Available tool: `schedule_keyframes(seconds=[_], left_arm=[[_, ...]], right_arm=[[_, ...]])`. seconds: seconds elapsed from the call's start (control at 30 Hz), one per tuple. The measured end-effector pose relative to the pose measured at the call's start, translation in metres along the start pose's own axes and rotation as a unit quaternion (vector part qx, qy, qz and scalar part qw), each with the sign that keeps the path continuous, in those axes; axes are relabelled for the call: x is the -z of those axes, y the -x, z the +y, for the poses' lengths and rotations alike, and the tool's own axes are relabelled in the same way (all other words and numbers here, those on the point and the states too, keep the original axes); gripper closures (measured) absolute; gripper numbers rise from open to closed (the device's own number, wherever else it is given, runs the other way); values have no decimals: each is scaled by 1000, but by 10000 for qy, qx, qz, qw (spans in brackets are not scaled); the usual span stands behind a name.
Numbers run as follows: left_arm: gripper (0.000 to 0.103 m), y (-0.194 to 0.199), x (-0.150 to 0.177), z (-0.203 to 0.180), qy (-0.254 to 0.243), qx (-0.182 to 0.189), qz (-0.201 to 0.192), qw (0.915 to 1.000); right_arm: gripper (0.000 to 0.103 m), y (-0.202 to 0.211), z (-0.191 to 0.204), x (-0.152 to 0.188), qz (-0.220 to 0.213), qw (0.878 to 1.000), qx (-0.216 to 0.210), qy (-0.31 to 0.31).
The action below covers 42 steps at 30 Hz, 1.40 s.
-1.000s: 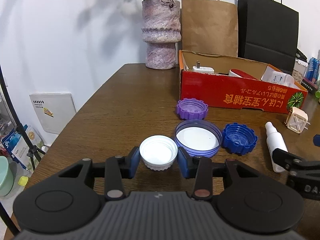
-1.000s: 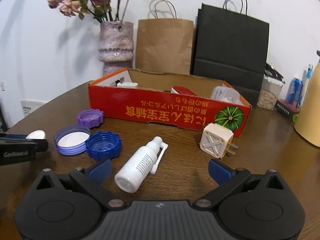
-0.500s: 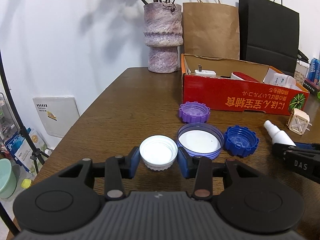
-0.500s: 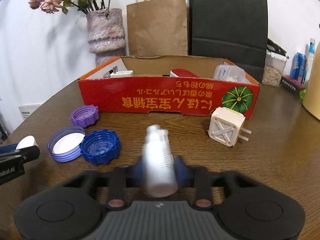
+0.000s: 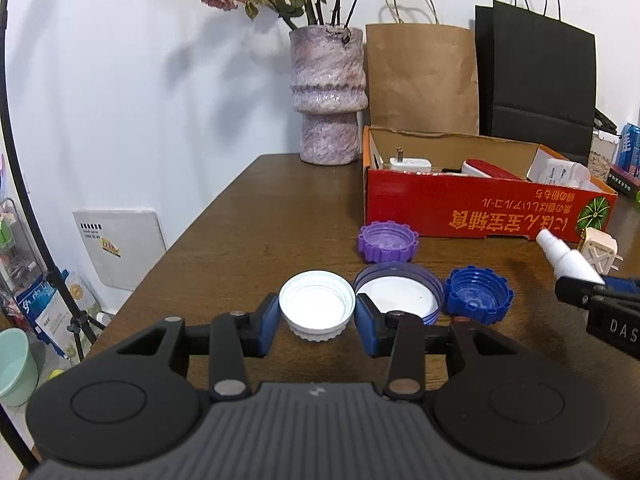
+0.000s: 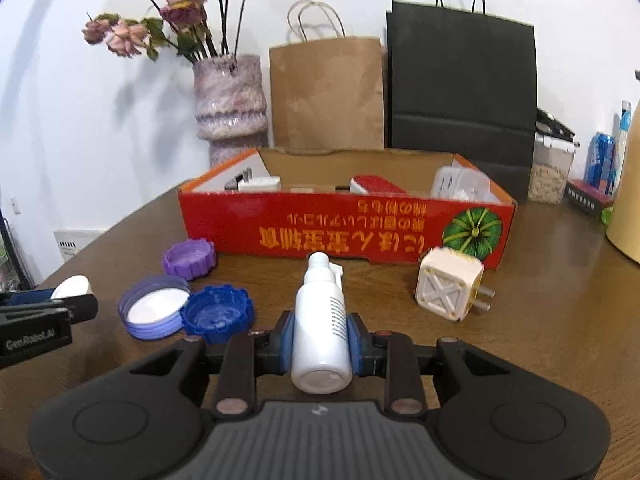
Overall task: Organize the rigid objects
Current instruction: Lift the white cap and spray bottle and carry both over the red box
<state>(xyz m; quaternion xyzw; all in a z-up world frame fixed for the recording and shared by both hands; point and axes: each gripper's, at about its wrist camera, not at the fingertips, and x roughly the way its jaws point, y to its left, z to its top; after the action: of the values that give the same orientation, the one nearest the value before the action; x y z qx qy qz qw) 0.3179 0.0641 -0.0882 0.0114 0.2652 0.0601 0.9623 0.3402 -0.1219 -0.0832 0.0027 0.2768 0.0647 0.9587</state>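
Note:
My left gripper (image 5: 316,322) is shut on a white bottle cap (image 5: 317,310) and holds it above the wooden table (image 5: 256,220). My right gripper (image 6: 321,338) is shut on a white spray bottle (image 6: 321,328), nozzle pointing away, lifted off the table; the bottle also shows in the left wrist view (image 5: 568,260). A red cardboard box (image 6: 344,224) with several items inside stands behind. On the table lie a purple cap (image 6: 189,258), a lavender lid (image 6: 154,310), a dark blue cap (image 6: 218,314) and a cream plug adapter (image 6: 448,284).
A pink stone vase (image 6: 230,108) with dried flowers, a brown paper bag (image 6: 326,92) and a black paper bag (image 6: 462,88) stand against the wall behind the box. A jar (image 6: 550,164), cans and a yellow jug (image 6: 628,196) are at the right.
My right gripper closed on the spray bottle and lifted it off the table. My left gripper rose a little with the white cap in it.

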Motion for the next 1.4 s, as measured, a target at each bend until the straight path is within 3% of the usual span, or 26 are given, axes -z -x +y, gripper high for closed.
schedule_keyframes(seconds=[0.2,0.7,1.4], left_arm=[[62,3,-2,-7,11,-79,-57,10000],[62,2,-29,-41,165,-61,-355,9992],[62,-36,-81,-85,377,119,-606,9974]], right_arm=[[76,12,-1,-5,-506,9986,47,133],[76,17,-17,-21,-1149,9931,-139,180],[76,-13,-56,-61,-1554,9875,-156,204]])
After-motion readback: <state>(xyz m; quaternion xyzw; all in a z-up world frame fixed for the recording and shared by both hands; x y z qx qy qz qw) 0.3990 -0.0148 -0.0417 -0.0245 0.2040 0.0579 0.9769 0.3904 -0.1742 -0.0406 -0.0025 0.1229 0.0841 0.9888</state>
